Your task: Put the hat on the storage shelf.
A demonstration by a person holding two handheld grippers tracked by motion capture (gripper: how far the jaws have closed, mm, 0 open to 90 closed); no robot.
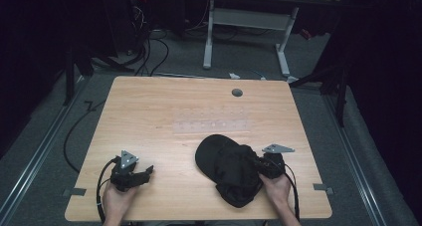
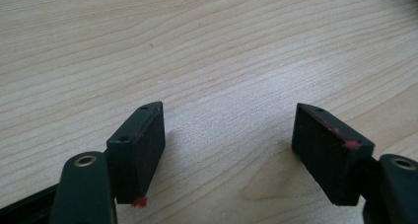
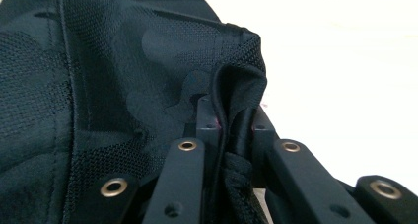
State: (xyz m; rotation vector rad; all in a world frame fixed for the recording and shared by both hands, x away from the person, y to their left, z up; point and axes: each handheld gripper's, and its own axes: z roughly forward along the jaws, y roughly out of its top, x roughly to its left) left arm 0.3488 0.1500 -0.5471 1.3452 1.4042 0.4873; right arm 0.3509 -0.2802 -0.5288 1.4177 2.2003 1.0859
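The right gripper (image 1: 259, 164) has its jaws pinched shut on a fold of the black mesh-fabric baseball cap (image 1: 229, 169); in the right gripper view a doubled edge of the cap (image 3: 123, 86) stands squeezed between them. The left gripper (image 1: 144, 173) rests apart at about 9 o'clock from the cap, its jaws spread wide over bare wood with nothing between them, as the left gripper view shows.

The cap lies near the front edge of the light wooden desk (image 1: 164, 111), right of centre. Its rounded, flat part, which looks like the brim, points toward 10 o'clock, and the crumpled crown sags toward 5 o'clock, so the long axis runs roughly from 10 to 4. The crown is collapsed rather than domed.

The step in hand appears to be a first hold on the cap's rim, probably to lift, turn or straighten it. The next move likely calls for the left gripper to travel toward 3 o'clock and take the opposite rim or the brim, so that the soft crown can be spread between two holds instead of hanging limp from one.
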